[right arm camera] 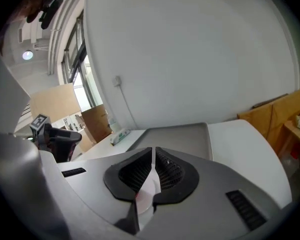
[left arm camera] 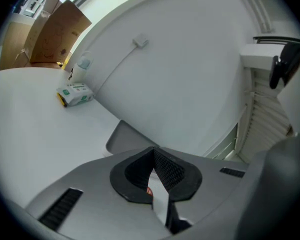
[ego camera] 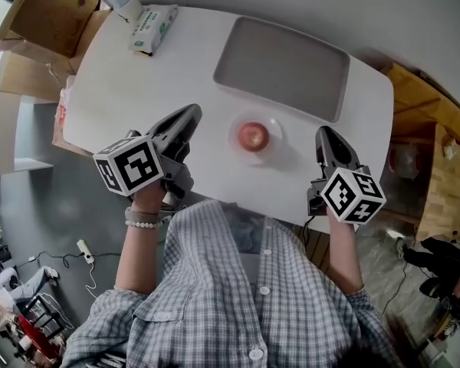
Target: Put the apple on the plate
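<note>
White rounded tabletop [ego camera: 138, 90] stands against a pale wall [left arm camera: 190, 74], cardboard box [ego camera: 50, 10] beside its far corner. Grey tray [ego camera: 284, 67] lies at the far edge. Left gripper [ego camera: 192, 113] and right gripper [ego camera: 324, 133]: jaws clenched, empty. Apple [ego camera: 253, 136] sits on the plate [ego camera: 276, 140].

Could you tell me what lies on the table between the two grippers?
In the head view, the apple on its plate lies between the left gripper and right gripper.

Apple [ego camera: 253, 136] is red, plate [ego camera: 277, 126] pale translucent, table [ego camera: 123, 90] white, tray [ego camera: 284, 67] grey, left gripper [ego camera: 190, 116] and right gripper [ego camera: 324, 134] dark grey with black-and-white square patterns on their 2 cubes [ego camera: 130, 163], shirt [ego camera: 215, 297] grey-white checked, cardboard box [ego camera: 50, 10] brown, wipes pack [ego camera: 153, 27] white-green, bracelet [ego camera: 142, 221] white-beaded.
</note>
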The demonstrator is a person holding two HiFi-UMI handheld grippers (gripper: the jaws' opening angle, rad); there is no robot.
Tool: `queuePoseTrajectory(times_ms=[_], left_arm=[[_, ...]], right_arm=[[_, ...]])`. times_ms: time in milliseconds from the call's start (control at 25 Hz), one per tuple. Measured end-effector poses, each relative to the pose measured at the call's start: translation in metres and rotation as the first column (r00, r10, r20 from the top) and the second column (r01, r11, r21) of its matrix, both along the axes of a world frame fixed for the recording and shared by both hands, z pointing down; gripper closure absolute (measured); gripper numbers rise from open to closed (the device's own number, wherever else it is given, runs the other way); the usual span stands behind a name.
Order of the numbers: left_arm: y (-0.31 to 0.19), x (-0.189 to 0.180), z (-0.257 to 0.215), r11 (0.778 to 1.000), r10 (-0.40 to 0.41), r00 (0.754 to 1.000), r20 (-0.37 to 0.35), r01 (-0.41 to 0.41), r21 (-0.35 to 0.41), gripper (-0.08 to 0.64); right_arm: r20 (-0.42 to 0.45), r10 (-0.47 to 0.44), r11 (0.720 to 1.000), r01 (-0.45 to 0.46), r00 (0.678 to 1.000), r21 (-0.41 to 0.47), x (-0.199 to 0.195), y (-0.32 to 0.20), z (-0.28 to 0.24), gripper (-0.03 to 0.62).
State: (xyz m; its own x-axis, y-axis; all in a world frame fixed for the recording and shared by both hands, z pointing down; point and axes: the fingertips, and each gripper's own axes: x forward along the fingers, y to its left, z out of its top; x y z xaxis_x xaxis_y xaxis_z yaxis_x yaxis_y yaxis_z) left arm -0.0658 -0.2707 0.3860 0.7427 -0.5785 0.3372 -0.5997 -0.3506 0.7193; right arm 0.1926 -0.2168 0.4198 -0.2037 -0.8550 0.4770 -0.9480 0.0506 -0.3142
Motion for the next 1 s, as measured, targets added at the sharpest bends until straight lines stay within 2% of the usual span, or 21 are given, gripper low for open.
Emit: queuePoseTrajectory(times_ms=[120,280,600,800,1000], left_arm=[[-0.001,0.002,-0.031,0.997,-0.003,0.999,-0.034,0.006,0.075,0.551],[-0.001,0.002,-0.068,0.986,0.006,0.999,-0.042,0.001,0.166,0.551],[-0.003,0.000,-0.120,0.945,0.009,1.000,0.006,-0.011,0.327,0.551],[-0.002,0.001,-0.140,0.924,0.013,1.000,-0.006,-0.009,0.382,0.551],[-0.001,0.000,-0.144,0.919,0.016,1.000,-0.018,-0.007,0.393,0.551]], right_arm=[[-0.045,0.015,0.997,-0.012,0.999,0.080,0.009,-0.004,-0.031,0.557],[-0.092,0.034,0.985,-0.018,0.995,0.173,0.015,-0.003,-0.072,0.558],[-0.130,0.064,0.949,-0.019,0.989,0.316,0.013,-0.008,-0.134,0.558],[-0.144,0.076,0.927,-0.017,0.987,0.373,0.014,-0.007,-0.157,0.560],[-0.154,0.078,0.916,-0.009,0.985,0.402,0.014,-0.006,-0.165,0.560]])
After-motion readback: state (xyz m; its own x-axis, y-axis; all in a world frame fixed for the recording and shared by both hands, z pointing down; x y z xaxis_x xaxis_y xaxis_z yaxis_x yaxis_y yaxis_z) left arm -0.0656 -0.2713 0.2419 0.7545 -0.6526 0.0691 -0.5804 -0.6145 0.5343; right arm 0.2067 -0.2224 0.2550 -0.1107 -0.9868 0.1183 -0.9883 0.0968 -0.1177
